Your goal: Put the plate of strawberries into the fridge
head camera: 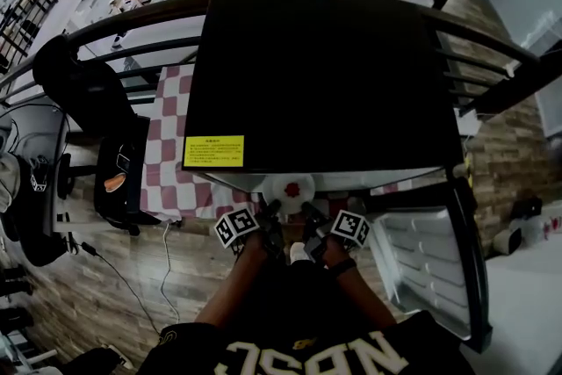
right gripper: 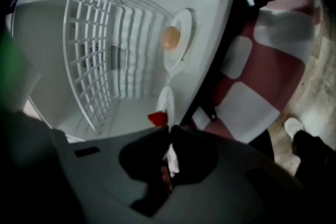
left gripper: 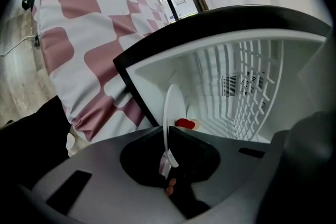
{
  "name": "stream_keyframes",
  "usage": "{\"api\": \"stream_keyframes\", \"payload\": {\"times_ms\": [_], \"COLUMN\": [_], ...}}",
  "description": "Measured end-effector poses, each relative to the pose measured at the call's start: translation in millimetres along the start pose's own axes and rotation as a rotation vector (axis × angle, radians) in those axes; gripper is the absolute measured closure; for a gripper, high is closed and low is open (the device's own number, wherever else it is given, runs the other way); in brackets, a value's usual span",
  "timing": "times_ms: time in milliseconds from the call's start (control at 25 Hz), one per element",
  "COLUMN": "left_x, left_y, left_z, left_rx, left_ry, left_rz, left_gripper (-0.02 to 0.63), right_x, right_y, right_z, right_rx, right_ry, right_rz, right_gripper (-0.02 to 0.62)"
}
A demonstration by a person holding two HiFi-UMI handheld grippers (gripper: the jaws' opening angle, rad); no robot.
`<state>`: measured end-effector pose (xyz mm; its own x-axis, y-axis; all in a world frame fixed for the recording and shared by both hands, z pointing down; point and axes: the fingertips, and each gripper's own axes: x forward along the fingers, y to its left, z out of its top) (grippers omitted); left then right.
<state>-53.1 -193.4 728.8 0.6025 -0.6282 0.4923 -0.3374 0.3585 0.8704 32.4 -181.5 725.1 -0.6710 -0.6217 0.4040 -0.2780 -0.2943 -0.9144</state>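
A white plate point(head camera: 290, 187) with red strawberries point(head camera: 293, 187) is held level at the mouth of the black fridge point(head camera: 316, 75), just under its top edge. My left gripper point(head camera: 274, 209) is shut on the plate's near left rim, and my right gripper point(head camera: 307, 210) is shut on its near right rim. In the left gripper view the plate point(left gripper: 170, 105) stands edge-on between the jaws of the left gripper point(left gripper: 167, 132), a strawberry point(left gripper: 185, 124) beyond it. The right gripper view shows the plate point(right gripper: 167, 101) and a strawberry point(right gripper: 156, 118) past the right gripper point(right gripper: 169, 132).
The fridge door point(head camera: 430, 263) hangs open at the right. Inside are white walls, a wire shelf point(right gripper: 100, 50) and a round lamp point(right gripper: 171, 38). A pink-and-white checked cloth point(head camera: 167, 145) lies left of the fridge, and a black chair point(head camera: 123, 180) beyond it.
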Motion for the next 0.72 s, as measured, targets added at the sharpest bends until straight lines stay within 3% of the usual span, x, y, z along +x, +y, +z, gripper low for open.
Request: {"api": "stream_keyframes", "payload": {"times_ms": [720], "left_x": [24], "left_y": [5], "left_z": [21], "left_rx": [0.002], "left_ry": [-0.018], "left_rz": [0.005], "left_gripper": [0.575], "right_x": [25], "right_y": [-10], "right_z": [20], "right_rx": [0.009], "right_ry": [-0.062], "right_rz": [-0.017], "right_gripper": [0.563]}}
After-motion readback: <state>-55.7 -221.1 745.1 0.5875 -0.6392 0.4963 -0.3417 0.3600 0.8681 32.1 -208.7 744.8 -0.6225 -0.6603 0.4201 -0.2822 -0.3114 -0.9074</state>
